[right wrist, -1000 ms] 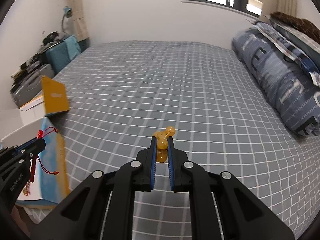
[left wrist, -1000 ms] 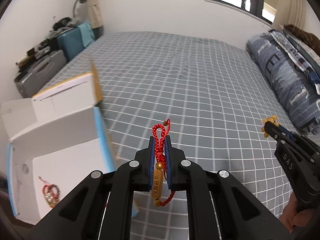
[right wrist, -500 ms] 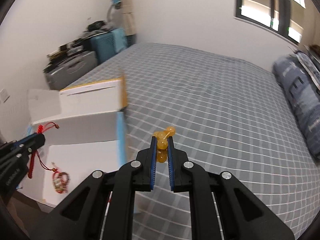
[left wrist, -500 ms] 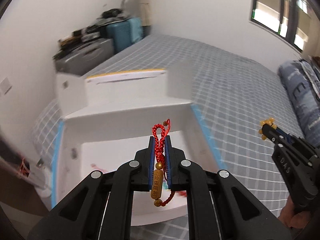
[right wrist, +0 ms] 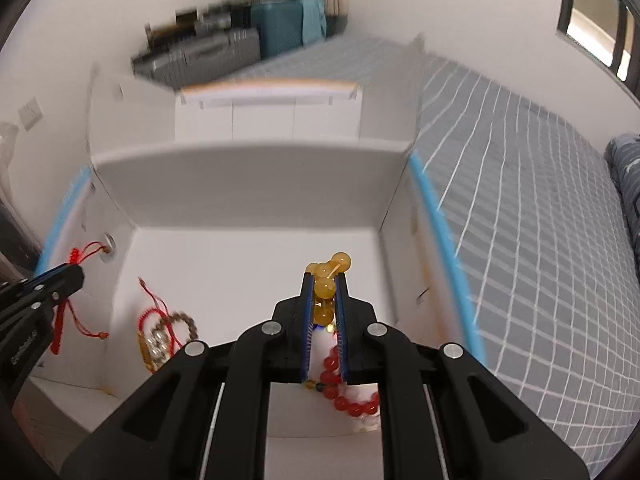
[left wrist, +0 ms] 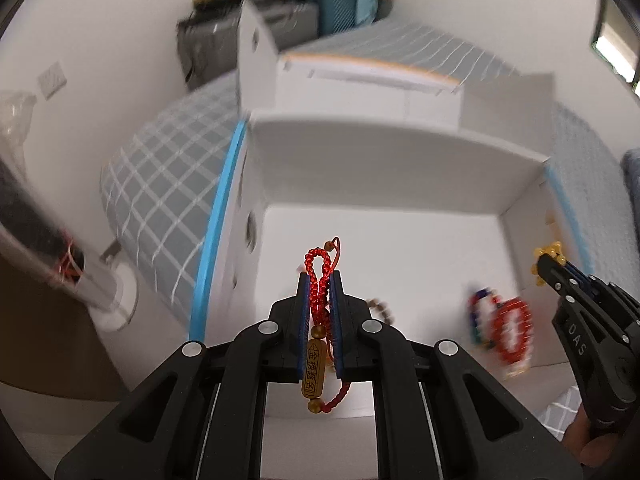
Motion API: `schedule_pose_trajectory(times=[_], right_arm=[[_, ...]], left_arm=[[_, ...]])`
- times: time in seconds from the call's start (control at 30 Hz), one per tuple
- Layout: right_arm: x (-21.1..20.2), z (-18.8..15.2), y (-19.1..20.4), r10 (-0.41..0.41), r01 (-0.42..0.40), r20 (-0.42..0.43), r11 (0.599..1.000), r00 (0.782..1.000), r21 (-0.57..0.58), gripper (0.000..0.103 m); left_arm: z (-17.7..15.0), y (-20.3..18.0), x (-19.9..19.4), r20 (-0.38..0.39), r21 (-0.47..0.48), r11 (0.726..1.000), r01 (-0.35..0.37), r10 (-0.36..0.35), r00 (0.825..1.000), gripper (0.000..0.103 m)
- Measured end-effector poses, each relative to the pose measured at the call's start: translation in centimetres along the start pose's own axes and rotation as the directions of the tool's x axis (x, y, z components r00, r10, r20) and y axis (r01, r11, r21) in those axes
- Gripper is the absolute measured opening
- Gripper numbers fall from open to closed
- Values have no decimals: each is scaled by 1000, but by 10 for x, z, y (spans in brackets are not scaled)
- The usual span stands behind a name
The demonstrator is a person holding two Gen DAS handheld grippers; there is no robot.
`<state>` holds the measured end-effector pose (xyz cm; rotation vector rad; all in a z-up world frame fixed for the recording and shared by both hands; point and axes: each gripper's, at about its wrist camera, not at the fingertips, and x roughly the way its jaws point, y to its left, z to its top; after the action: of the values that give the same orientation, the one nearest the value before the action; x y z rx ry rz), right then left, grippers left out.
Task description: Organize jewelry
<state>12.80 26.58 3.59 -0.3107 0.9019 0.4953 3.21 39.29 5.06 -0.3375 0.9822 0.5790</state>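
My left gripper (left wrist: 320, 276) is shut on a red cord bracelet (left wrist: 319, 284) with a gold tablet charm, held above the inside of an open white box (left wrist: 392, 160). My right gripper (right wrist: 324, 280) is shut on a yellow bead bracelet (right wrist: 325, 289) over the same white box (right wrist: 248, 176). On the box floor lie a red bead bracelet (right wrist: 352, 404), a red cord piece with gold and brown beads (right wrist: 164, 336) and a blurred multicoloured bracelet (left wrist: 482, 320). In the left wrist view the right gripper (left wrist: 548, 260) is at the right edge; in the right wrist view the left gripper (right wrist: 74, 272) is at the left.
The box, with blue-edged sides and raised flaps, stands on a bed with a grey checked cover (right wrist: 520, 184). Suitcases (right wrist: 276, 28) line the far wall. A dark striped pillow (right wrist: 628, 184) lies at the right. A blurred dark object (left wrist: 36, 240) sits left of the bed.
Both grippers swept left from over the bed cover to above the box interior and tilted downward. Each kept its bracelet. The box now fills both views.
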Motion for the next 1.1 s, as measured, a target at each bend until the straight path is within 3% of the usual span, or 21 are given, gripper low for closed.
schedule_pose_trajectory(times=[0.2,0.43,0.5,0.53,0.6,0.67,0.8,0.87,0.97,1.1], right_arm=[[26,-4,5,-4,4,-77,1000,997,2,9],[24,-5,4,2,-2,-71,1000,997,0,11],[18,-5,2,11,-11,-55,1000,998,2,21],[12,-6,1,12,-12,-39,1000,999,3,32],[0,-7,0,17,-17,-8,1000,1000,3,42],[-11,-10,-1,19,-19,20,1000,1000,0,61],[-42,-22,-10,10,-11,95,1000,995,11,80],[-59,-31,-16,3,-6,138,1000,990,19,92],[-82,-49,-23,-9,2,201,999,980,34,95],[-100,-70,-32,-1,-11,232,999,973,48,95]], left_arm=[[-2,5,28,-53,6,1000,-3,3,999,9],[-5,1,27,-37,19,1000,1,-1,999,13],[-7,0,21,-27,23,1000,7,-7,1000,20],[-7,-1,18,-20,23,1000,8,-7,1000,23],[-9,-2,6,5,17,1000,13,-13,1000,46],[-13,-2,-14,58,14,1000,16,-16,998,66],[-26,-1,-49,147,11,1000,19,-20,989,87],[-34,0,-61,176,11,1000,28,-30,984,93],[-50,2,-77,222,16,997,80,-82,972,97],[-70,1,-87,249,13,997,80,-81,965,97]])
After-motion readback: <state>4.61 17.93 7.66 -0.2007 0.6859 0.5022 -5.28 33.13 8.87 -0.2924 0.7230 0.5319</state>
